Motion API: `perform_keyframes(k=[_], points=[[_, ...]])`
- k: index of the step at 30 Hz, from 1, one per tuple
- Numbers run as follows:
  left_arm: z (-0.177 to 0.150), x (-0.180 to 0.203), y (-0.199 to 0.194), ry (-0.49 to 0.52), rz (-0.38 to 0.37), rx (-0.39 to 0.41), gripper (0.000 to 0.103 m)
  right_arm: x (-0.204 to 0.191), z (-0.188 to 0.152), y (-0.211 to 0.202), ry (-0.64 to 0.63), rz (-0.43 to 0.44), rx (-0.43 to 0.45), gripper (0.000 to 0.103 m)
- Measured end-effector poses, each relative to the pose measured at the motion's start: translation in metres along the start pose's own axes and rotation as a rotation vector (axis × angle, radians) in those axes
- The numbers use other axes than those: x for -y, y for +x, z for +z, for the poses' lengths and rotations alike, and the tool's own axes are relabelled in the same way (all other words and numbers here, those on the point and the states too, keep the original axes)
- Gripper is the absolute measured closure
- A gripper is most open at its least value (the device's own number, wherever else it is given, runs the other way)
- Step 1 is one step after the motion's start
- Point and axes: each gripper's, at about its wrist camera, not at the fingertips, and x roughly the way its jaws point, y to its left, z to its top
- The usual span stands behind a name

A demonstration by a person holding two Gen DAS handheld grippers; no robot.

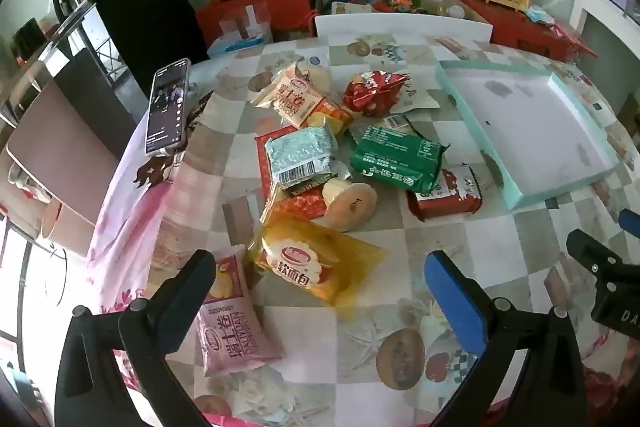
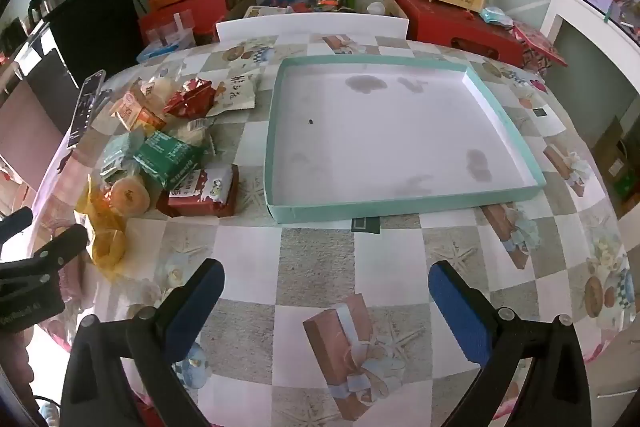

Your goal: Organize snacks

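Left gripper: jaws wide, nothing held, hovering above the table's near edge. Directly ahead between its fingers lies the yellow bread packet, long axis running near-left to far-right, slanted across the jaw line. Pink roll packet just beside the left finger. Rest of the snack pile lies farther ahead.

Right gripper: jaws wide, empty, over bare tablecloth. Teal tray straight ahead, unfilled; pile well off to its left.

Judgement: left gripper nearer the snacks; yellow packet likely first.
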Motion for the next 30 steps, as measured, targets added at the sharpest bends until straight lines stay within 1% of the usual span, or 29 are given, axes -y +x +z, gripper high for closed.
perform_keyframes(k=[3,4,6,8,9,13,16,20,22,24,26,30], points=[[0.001,0.003,-0.006,-0.007,0.009,0.021,0.0,0.0,-0.001,0.0,-0.003,0.002,0.001,0.0],[-0.003,0.002,-0.008,-0.013,0.006,0.044,0.0,-0.001,-0.001,0.0,-0.004,0.003,0.002,0.0],[-0.01,0.007,-0.011,-0.004,0.023,0.06,0.0,-0.001,-0.002,0.001,-0.006,0.003,0.007,0.0],[-0.01,0.005,-0.005,-0.014,0.002,0.051,0.0,-0.002,-0.003,0.002,-0.011,0.004,0.015,0.0],[-0.011,0.005,-0.004,-0.026,-0.005,0.048,0.0,0.004,-0.004,-0.004,0.001,0.007,0.025,0.0],[-0.015,0.006,0.001,-0.068,-0.008,0.046,0.0,-0.003,-0.006,0.003,-0.006,0.005,0.037,0.0],[-0.016,0.008,0.005,-0.074,-0.001,0.031,0.0,-0.004,-0.005,0.008,-0.001,0.014,0.031,0.0],[-0.014,0.002,0.006,-0.109,0.009,0.044,0.0,-0.004,-0.006,0.014,0.003,0.017,0.031,0.0],[-0.015,0.0,0.009,-0.12,0.012,0.032,0.0,-0.006,-0.006,0.017,0.002,0.018,0.043,0.0],[-0.015,-0.001,0.01,-0.127,0.007,0.026,0.0,-0.006,-0.007,0.02,-0.001,0.024,0.049,0.0],[-0.015,-0.002,0.01,-0.133,0.007,0.028,0.0,-0.006,-0.007,0.025,0.002,0.046,0.034,0.0],[-0.015,-0.001,0.011,-0.132,0.017,0.023,0.0,-0.001,-0.007,0.026,0.03,0.039,0.034,0.0]])
